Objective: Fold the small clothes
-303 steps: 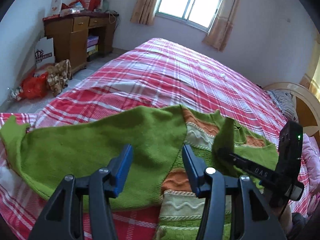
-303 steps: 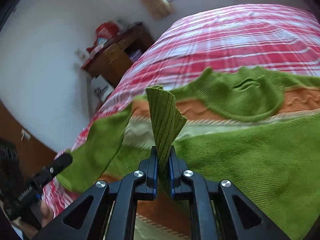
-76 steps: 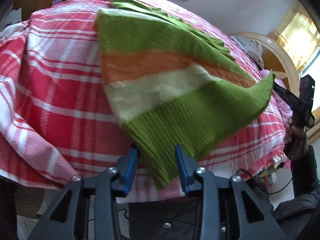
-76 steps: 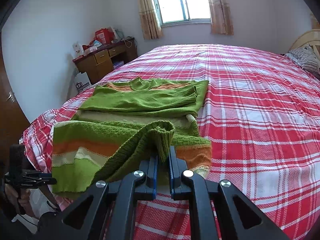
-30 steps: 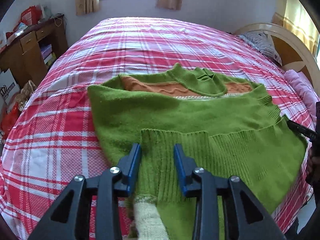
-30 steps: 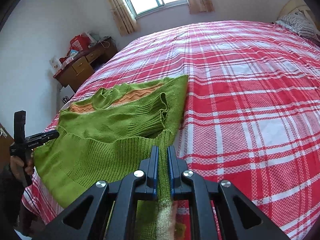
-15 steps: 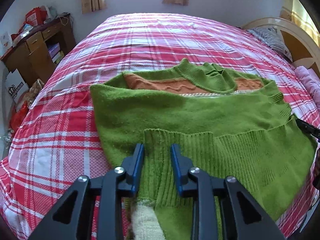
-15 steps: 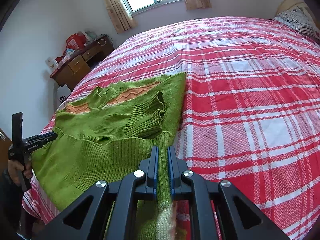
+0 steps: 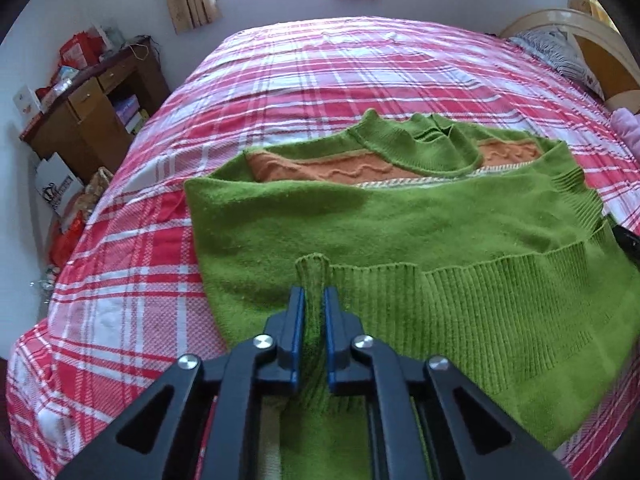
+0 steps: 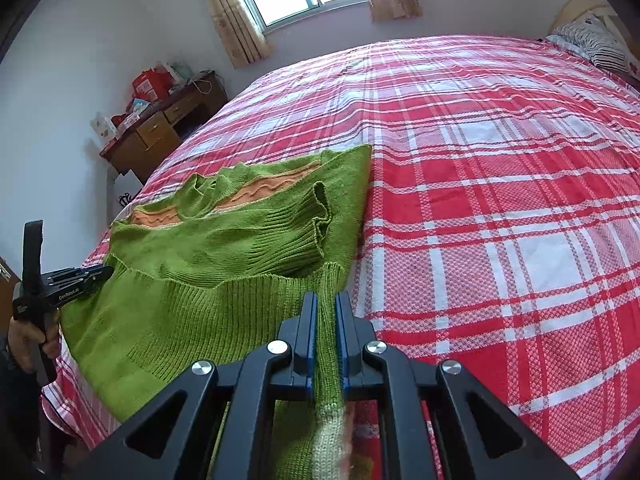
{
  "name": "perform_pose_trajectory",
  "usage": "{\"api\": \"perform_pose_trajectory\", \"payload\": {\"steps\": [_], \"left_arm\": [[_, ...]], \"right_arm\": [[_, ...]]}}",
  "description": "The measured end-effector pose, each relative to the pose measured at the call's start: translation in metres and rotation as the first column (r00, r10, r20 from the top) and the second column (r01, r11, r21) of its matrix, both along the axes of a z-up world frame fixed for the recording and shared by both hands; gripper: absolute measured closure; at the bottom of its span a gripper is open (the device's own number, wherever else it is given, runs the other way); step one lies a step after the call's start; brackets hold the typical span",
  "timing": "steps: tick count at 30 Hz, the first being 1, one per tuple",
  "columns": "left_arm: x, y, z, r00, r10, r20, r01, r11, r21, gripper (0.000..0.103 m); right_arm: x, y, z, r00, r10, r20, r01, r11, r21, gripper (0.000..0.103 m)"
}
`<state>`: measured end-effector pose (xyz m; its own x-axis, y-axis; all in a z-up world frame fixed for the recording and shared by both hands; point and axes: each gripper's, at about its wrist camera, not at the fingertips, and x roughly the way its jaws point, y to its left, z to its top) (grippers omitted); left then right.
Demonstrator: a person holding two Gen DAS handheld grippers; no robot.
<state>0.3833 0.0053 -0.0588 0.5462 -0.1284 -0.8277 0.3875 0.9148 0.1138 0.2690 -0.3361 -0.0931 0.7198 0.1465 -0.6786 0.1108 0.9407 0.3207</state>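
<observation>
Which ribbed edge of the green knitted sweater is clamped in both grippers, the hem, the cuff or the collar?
The ribbed hem, nearest the cameras; the left gripper and right gripper pinch it. The sleeve cuff and collar lie free.

The left tool has just closed, pinching the green sweater's ribbed hem on the plaid bed.

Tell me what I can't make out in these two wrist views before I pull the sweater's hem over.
- Sweater near edge: in both views it is cut off by the bottom edge and hidden behind the left gripper and right gripper.
- Right gripper in left wrist view: only a dark tip shows at the right edge.
- Items on the desk: too small to identify.
- Headboard end: cut off at the right edge.
</observation>
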Motion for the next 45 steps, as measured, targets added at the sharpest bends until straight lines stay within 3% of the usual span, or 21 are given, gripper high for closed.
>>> {"api": "perform_pose_trajectory", "payload": {"steps": [8, 10, 12, 14, 19, 23, 26, 29, 36, 40, 45], "left_arm": [[-0.012, -0.006, 0.008, 1.000, -0.006, 0.022, 0.006, 1.000, 0.011, 0.093], [-0.014, -0.010, 0.002, 0.999, -0.053, 0.000, 0.053, 0.999, -0.009, 0.085], [-0.016, -0.013, -0.008, 0.998, -0.054, 0.015, 0.054, 0.998, 0.012, 0.084], [-0.019, -0.013, -0.008, 0.998, -0.047, 0.042, 0.047, 0.999, 0.005, 0.092], [-0.026, 0.008, 0.008, 0.999, -0.008, 0.053, 0.016, 0.987, -0.158, 0.094], [-0.037, 0.038, 0.028, 0.996, 0.047, 0.073, -0.021, 0.944, -0.329, 0.094], [-0.038, 0.052, 0.031, 0.994, 0.087, 0.062, -0.057, 0.920, -0.388, 0.094], [-0.034, 0.058, 0.032, 0.993, 0.108, 0.049, -0.077, 0.904, -0.421, 0.094], [-0.013, 0.064, 0.049, 0.990, 0.128, 0.063, -0.087, 0.890, -0.448, 0.094], [0.009, 0.063, 0.054, 0.985, 0.160, 0.062, -0.113, 0.878, -0.466, 0.094], [0.028, 0.058, 0.051, 0.984, 0.169, 0.048, -0.128, 0.878, -0.461, 0.094]], "right_arm": [[-0.006, 0.001, -0.004, 0.999, -0.023, 0.033, 0.023, 1.000, 0.006, 0.094], [-0.006, 0.001, -0.004, 0.999, -0.023, 0.036, 0.023, 1.000, 0.004, 0.094], [-0.006, 0.001, -0.004, 0.999, -0.027, 0.035, 0.027, 1.000, 0.009, 0.094], [-0.006, 0.001, -0.002, 0.999, -0.034, 0.034, 0.033, 0.999, 0.004, 0.094], [-0.021, 0.011, 0.016, 0.994, -0.041, 0.097, 0.045, 0.998, -0.043, 0.095], [-0.037, 0.015, 0.040, 0.986, -0.015, 0.167, 0.020, 0.999, -0.031, 0.095], [-0.038, 0.018, 0.046, 0.985, 0.004, 0.173, 0.004, 0.999, -0.047, 0.095], [-0.031, 0.023, 0.044, 0.992, 0.005, 0.129, 0.007, 0.996, -0.094, 0.095], [-0.017, 0.021, 0.082, 0.972, 0.013, 0.233, 0.008, 0.996, -0.089, 0.095], [0.010, 0.021, 0.096, 0.965, 0.025, 0.260, 0.018, 0.986, -0.164, 0.097], [0.046, 0.018, 0.090, 0.980, 0.062, 0.191, -0.031, 0.986, -0.162, 0.097]]}}
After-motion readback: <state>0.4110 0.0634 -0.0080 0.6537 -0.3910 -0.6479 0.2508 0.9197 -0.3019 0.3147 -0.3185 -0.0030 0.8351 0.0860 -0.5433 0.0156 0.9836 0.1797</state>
